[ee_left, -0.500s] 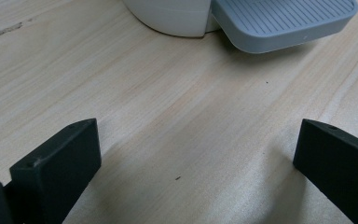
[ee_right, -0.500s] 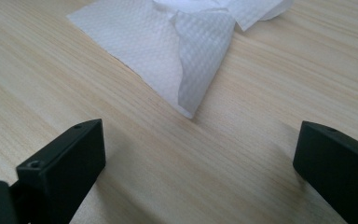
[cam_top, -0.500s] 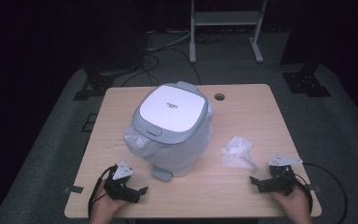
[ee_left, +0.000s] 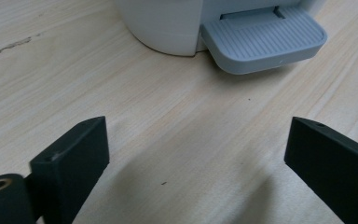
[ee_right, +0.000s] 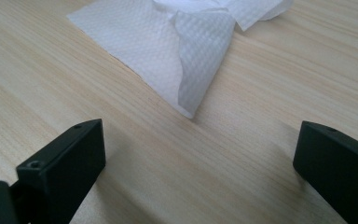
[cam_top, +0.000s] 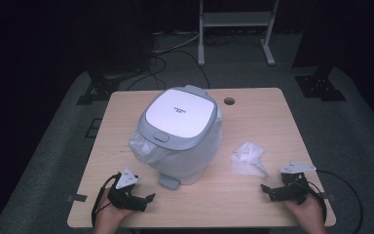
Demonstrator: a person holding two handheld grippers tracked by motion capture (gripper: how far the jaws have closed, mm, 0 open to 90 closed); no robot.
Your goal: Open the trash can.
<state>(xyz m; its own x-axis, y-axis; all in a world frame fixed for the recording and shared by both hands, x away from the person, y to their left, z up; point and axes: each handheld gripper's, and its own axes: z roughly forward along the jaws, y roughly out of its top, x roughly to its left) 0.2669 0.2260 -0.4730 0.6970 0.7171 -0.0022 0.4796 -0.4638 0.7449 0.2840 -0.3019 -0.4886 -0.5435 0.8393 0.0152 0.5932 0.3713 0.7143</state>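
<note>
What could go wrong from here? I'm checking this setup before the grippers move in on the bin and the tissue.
The paper tissue is thin and lies flat on the table; the open right gripper may pinch only a corner and tear it, or scrape the wood. The bin's pedal sits low in front of the open left gripper; pressing it off-centre might shift the pedal bin, whose plastic liner hangs loose and could snag.

Right gripper (cam_top: 272, 191) edged slightly left toward tissue (cam_top: 247, 158); otherwise static
</note>
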